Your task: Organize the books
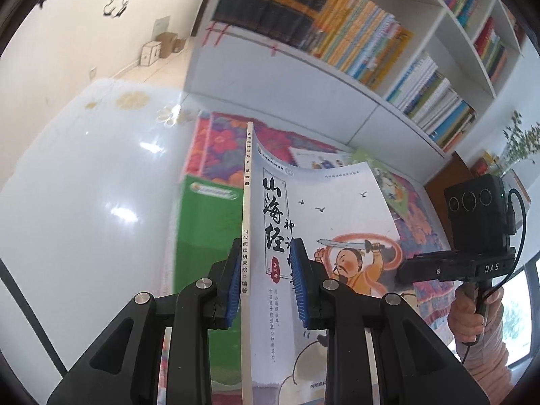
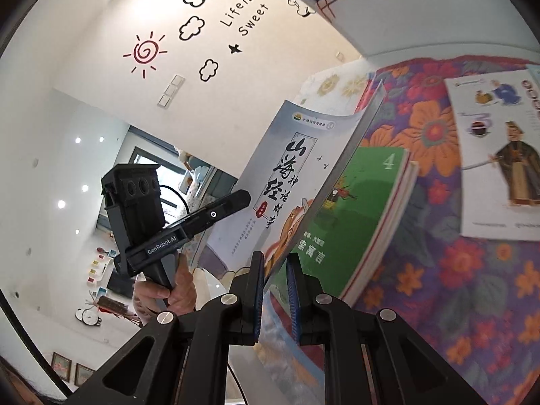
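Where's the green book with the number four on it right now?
In the right wrist view, the green book lies on the floral cloth at centre, directly behind the lifted grey book.

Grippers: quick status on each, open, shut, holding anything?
Left gripper: shut on the grey book, at its spine.
Right gripper: shut on the same grey book's edge.

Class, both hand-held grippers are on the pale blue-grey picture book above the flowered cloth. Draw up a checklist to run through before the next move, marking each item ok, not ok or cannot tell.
1. Left hand-held gripper shut on the pale blue-grey picture book at its spine: ok.
2. Right hand-held gripper shut on the book's edge: ok.
3. Book flat: not ok, the cover bows.
4. Green book left on the flowered cloth, not gripped: ok.
5. Free slot on the white bookshelf: cannot tell.
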Tool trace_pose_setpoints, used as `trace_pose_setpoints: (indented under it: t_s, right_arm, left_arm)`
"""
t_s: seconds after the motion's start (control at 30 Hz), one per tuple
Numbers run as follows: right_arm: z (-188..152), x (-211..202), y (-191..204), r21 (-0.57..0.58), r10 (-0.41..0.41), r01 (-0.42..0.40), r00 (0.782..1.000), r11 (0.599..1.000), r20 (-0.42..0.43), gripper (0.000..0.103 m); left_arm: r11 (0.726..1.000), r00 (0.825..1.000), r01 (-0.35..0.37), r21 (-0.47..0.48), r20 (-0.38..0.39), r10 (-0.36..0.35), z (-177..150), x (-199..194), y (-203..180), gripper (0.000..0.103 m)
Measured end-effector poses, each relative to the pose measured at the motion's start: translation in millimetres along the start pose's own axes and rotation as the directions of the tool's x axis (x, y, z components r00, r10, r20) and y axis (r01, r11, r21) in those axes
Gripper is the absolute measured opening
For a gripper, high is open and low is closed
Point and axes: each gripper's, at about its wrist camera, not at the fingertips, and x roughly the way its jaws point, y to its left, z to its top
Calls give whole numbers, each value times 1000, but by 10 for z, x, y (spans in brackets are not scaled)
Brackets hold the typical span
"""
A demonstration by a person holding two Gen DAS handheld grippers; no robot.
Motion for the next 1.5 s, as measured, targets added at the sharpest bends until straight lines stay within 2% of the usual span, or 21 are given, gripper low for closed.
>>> trace_pose_setpoints:
  t_s: [0.3,0.6,0.77,0.87,1.0,1.23,1.5]
  right_arm:
    - [43,375,-335,79,-9,13,999,997,-48,13]
    - [-4,395,-489,118,-35,42,997,992,-66,13]
    - [-24,426,-561,145,-38,48,996,988,-77,13]
    - [-28,444,-637,160,-34,47,996,986,-80,13]
    - [-26,435,-694,175,-21,34,997,984,-76,13]
    - [-30,408,-700,175,-32,44,997,984,-75,13]
    - [-80,373,-582,173,-91,102,994,980,-68,12]
  left_arm:
    - [1000,996,-17,-17,-88,15,-212,344,308,23]
    - [998,993,-63,-11,-100,62,-264,400,383,25]
    - [992,986,-130,-3,-102,129,-255,378,335,28]
    - [968,965,-246,50,-82,249,-244,379,272,29]
    - [966,961,-248,71,-109,255,-259,455,269,32]
    - [965,959,-253,70,-110,259,-264,484,277,32]
    - [956,951,-285,67,-101,291,-245,491,232,33]
